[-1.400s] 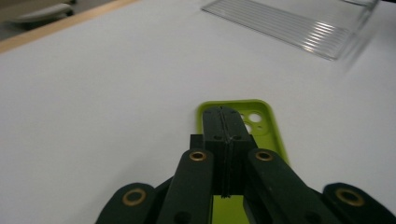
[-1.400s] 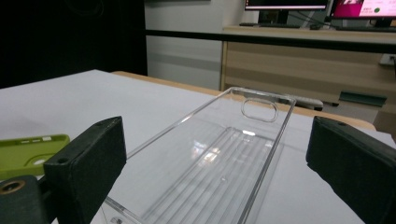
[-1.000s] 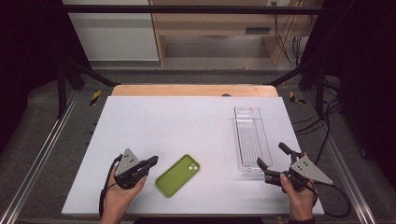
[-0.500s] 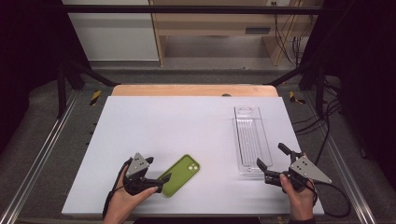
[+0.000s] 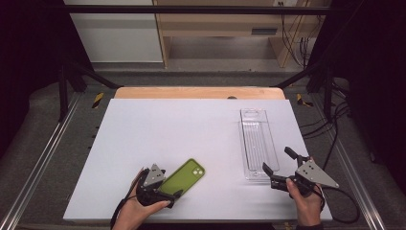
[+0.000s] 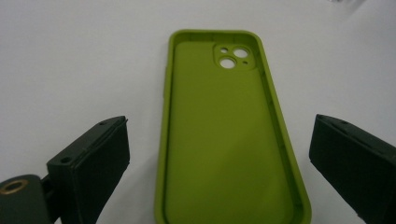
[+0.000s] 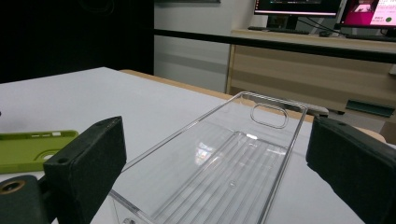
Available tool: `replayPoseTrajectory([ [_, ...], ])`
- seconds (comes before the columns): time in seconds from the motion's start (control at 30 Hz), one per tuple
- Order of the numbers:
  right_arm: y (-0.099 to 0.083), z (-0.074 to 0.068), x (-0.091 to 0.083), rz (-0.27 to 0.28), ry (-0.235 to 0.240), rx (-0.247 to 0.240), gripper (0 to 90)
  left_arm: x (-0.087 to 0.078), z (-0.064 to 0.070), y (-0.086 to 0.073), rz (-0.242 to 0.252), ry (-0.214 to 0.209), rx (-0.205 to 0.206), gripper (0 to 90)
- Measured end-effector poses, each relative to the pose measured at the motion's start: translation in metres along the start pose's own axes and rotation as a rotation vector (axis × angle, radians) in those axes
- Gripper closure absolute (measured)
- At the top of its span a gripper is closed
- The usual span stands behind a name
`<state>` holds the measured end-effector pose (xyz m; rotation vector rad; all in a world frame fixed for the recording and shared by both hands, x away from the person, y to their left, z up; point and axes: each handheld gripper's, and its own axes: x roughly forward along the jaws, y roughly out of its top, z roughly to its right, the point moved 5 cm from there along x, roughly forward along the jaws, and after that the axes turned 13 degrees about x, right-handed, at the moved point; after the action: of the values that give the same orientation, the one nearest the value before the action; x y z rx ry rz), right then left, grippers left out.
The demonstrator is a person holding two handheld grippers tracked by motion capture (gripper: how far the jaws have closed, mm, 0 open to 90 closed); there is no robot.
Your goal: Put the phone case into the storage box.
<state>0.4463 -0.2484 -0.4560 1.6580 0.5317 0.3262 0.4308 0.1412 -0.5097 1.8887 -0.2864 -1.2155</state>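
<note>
A green phone case [image 5: 186, 175] lies hollow side up near the front of the white table, its camera cutout at the far end [image 6: 231, 57]. My left gripper [image 5: 165, 191] is open with one jaw on each side of the case's near end [image 6: 219, 126], not pressing it. A clear plastic tray [image 5: 258, 143] lies lengthwise at the right. My right gripper [image 5: 276, 158] is open at the tray's near end, and its jaws frame the tray [image 7: 224, 172] with space on both sides [image 7: 217, 126]. The case [image 7: 32, 147] also shows far left in the right gripper view.
The white table top [image 5: 167, 124] ends in a wooden strip [image 5: 198, 92] at the far edge. Metal rails [image 5: 43, 153] run along both sides. Cables [image 5: 335, 129] trail at the right. A wooden desk [image 7: 317, 65] with monitors stands beyond the table.
My left gripper has moved right to the green case and now straddles its near end. The case looks unmoved. The right gripper and tray have stayed in place.
</note>
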Motion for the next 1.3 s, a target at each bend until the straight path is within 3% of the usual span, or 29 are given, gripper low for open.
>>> replayPoseTrajectory([
  [0.47,-0.002,-0.004,0.002,-0.017,0.005,-0.02,5.3,0.01,0.005,-0.009,-0.095,-0.024,0.028,4.7],
  [0.9,-0.002,-0.002,0.002,-0.015,-0.006,-0.016,5.3,0.01,0.005,-0.007,-0.091,-0.025,0.016,14.7],
  [0.93,-0.002,-0.002,0.002,-0.015,-0.002,0.002,5.3,0.009,0.005,-0.007,-0.092,-0.024,0.017,15.4],
  [1.07,0.0,-0.003,0.001,-0.001,0.001,0.015,5.4,0.009,0.005,-0.006,-0.1,-0.025,0.03,16.1],
  [1.17,0.0,-0.003,0.0,0.0,-0.002,0.013,5.4,0.008,0.004,-0.004,-0.101,-0.014,0.064,16.3],
  [1.3,0.0,-0.001,0.001,0.0,-0.008,0.011,5.3,0.005,-0.001,0.002,-0.058,0.021,0.077,16.4],
])
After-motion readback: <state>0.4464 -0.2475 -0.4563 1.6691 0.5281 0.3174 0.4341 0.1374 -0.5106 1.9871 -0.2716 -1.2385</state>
